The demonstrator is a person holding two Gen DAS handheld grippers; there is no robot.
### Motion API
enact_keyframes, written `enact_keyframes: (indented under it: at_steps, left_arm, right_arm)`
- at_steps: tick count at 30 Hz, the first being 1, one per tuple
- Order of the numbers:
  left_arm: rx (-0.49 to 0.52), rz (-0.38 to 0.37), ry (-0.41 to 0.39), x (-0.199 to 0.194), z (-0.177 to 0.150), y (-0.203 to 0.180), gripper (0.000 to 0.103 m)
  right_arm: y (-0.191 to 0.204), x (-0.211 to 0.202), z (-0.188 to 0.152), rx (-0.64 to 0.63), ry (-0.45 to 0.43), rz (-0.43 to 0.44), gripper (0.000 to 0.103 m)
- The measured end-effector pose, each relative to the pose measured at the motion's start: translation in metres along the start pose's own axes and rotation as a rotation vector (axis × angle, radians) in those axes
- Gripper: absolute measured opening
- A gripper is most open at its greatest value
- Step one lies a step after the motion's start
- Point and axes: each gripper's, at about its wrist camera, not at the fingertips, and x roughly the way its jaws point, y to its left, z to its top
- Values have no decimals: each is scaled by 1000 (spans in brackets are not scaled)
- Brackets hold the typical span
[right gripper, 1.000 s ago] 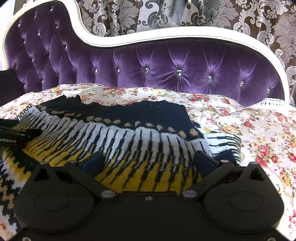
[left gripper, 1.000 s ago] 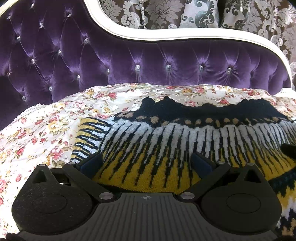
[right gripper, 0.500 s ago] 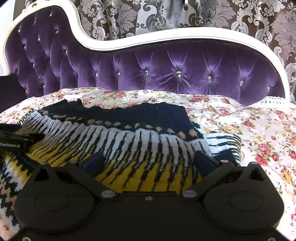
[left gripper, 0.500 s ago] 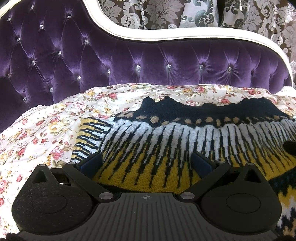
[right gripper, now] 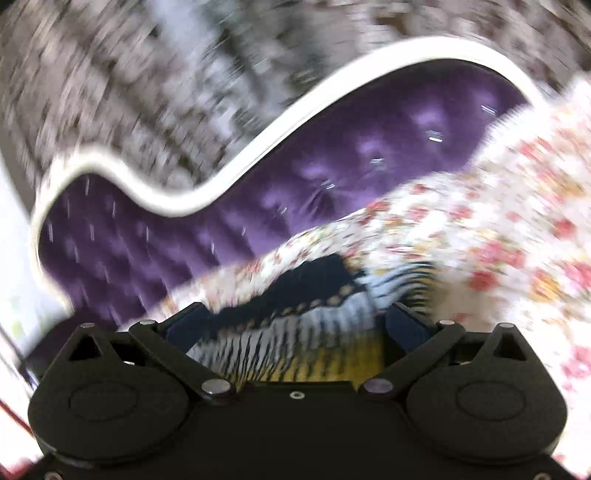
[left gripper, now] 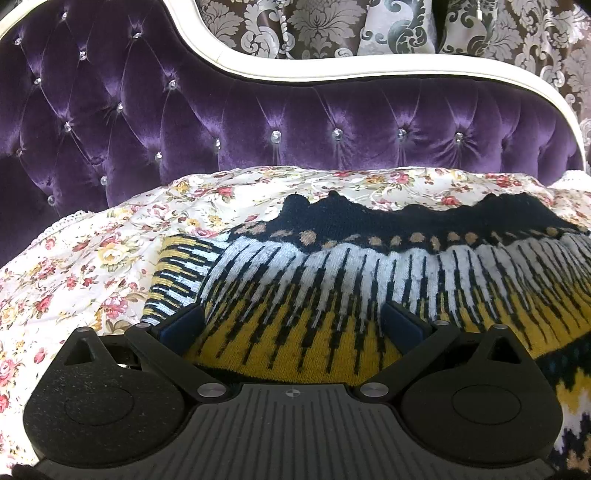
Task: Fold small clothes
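A knitted sweater [left gripper: 369,280] in yellow, white and navy lies spread on a floral bedspread [left gripper: 92,258]. My left gripper [left gripper: 293,325] is open, low over the sweater's yellow band, near its left side with a folded sleeve [left gripper: 177,273]. My right gripper [right gripper: 293,328] is open and tilted; its view is blurred by motion. The sweater [right gripper: 314,317] shows between its fingers, with a striped sleeve [right gripper: 406,284] beyond.
A purple tufted headboard [left gripper: 295,118] with a white frame stands behind the bed, patterned curtains [left gripper: 332,29] above it. The headboard [right gripper: 332,166] and bedspread [right gripper: 498,240] also show, slanted, in the right wrist view.
The right gripper has swung and rolled sharply, so its view is now tilted and blurred. The left gripper has barely moved. The sweater lies as before.
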Motion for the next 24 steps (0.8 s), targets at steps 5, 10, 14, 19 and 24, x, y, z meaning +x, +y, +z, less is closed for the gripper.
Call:
enact_keyframes:
  at_steps: [5, 10, 14, 19, 24]
  left_arm:
    - [1, 1, -3, 0, 0, -1, 103]
    - [-1, 3, -3, -1, 0, 0, 103]
    - [-2, 3, -4, -1, 0, 0, 103]
    - [-1, 5, -4, -1, 1, -1, 103]
    - [-1, 6, 2, -1, 1, -2, 103]
  right_arm:
    - [-42, -10, -1, 186, 70, 53, 103]
    - [-44, 2, -8, 183, 161, 121, 103]
    - [-33, 20, -9, 155, 230, 177, 103]
    - [-28, 27, -11, 180, 208, 174, 103]
    - [-33, 25, -9, 226, 201, 180, 103]
